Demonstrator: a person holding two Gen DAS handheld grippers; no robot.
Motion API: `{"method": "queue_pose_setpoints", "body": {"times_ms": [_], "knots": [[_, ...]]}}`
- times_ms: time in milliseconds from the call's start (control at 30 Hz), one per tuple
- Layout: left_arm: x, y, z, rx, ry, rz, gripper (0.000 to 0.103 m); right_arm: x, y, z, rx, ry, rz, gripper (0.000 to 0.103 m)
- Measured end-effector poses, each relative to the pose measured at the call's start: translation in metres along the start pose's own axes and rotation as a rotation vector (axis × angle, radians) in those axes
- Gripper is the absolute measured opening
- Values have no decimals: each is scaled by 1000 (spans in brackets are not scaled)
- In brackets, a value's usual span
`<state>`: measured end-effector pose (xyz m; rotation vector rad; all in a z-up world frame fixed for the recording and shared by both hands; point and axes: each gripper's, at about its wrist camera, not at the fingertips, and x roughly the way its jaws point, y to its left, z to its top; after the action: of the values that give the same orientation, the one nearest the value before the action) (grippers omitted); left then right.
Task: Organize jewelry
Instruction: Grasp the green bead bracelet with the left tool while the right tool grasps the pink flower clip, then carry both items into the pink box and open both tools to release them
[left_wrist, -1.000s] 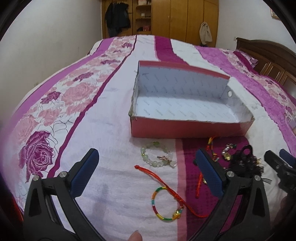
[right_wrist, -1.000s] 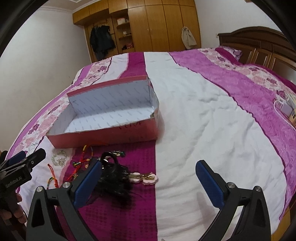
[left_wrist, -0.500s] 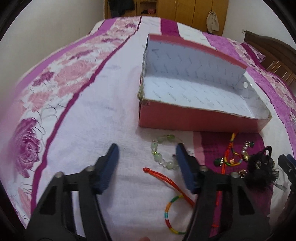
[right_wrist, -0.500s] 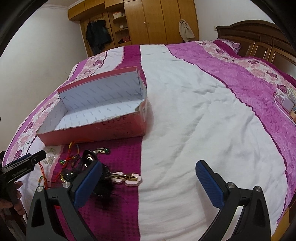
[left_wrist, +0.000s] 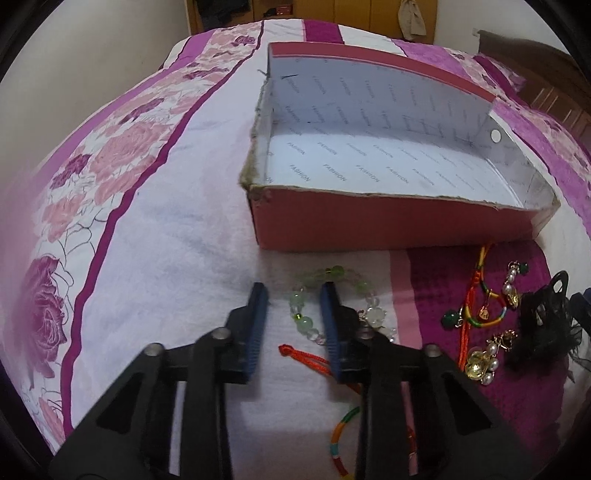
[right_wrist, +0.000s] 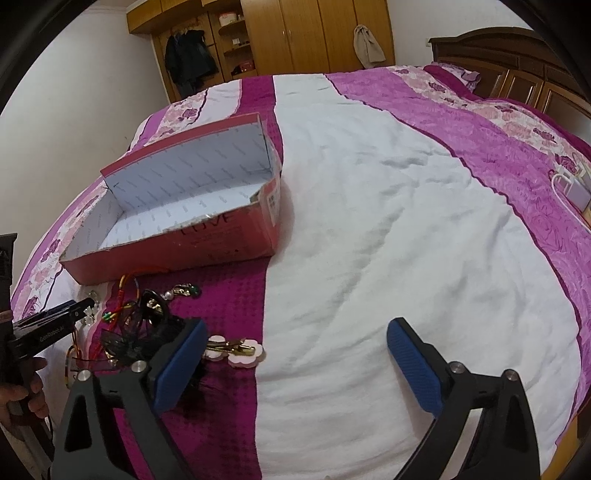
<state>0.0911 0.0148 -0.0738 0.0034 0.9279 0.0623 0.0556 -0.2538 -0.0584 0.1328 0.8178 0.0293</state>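
Tongs of the left hand (left_wrist: 293, 291) are angled down at the bed (right_wrist: 388, 221), having just been narrowed around one side of the green bead bracelet (left_wrist: 301, 319), not visibly pinched. Right tongs (right_wrist: 295, 341) are held wide apart beside the hair clips (right_wrist: 232, 350). Since the earlier frame, the red box (left_wrist: 388, 227) appears closer.

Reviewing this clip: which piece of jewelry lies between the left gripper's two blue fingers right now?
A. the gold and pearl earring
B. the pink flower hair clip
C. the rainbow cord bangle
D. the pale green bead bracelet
D. In the left wrist view the left gripper straddles one side of the pale green bead bracelet on the bedspread; its pads do not yet press the beads.
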Motion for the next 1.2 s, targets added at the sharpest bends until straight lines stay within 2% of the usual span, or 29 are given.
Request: {"method": "queue_pose_setpoints", "body": {"times_ms": [67, 133, 400, 600, 700, 733, 800, 867, 1000, 1200], "knots": [[0, 0, 0, 8, -5, -2, 2, 0, -1, -1, -1, 7, 0, 97], [-2, 2, 0, 4, -11, -8, 0, 0, -2, -3, -1, 14, -2, 95], [-14, 10, 2, -34, -40, -67, 0, 3, 0, -7, -8, 55, 47, 77], [-25, 6, 0, -27, -64, -94, 0, 8, 14, -9, -43, 71, 138, 65], [-29, 3, 0, -21, -72, -104, 0, 13, 20, -7, -51, 79, 180, 53], [-29, 4, 1, -20, -74, -106, 0, 14, 21, -7, -50, 82, 197, 45], [-31, 3, 1, -17, -79, -108, 0, 15, 21, -7, -48, 81, 214, 41], [-33, 3, 1, -14, -82, -109, 0, 14, 22, -7, -49, 76, 227, 30], [-37, 2, 2, -14, -90, -113, 0, 8, 24, -6, -50, 50, 241, 24], [-48, 2, 4, -15, -119, -126, 0, -6, 25, -1, -59, -3, 228, 24]]}}
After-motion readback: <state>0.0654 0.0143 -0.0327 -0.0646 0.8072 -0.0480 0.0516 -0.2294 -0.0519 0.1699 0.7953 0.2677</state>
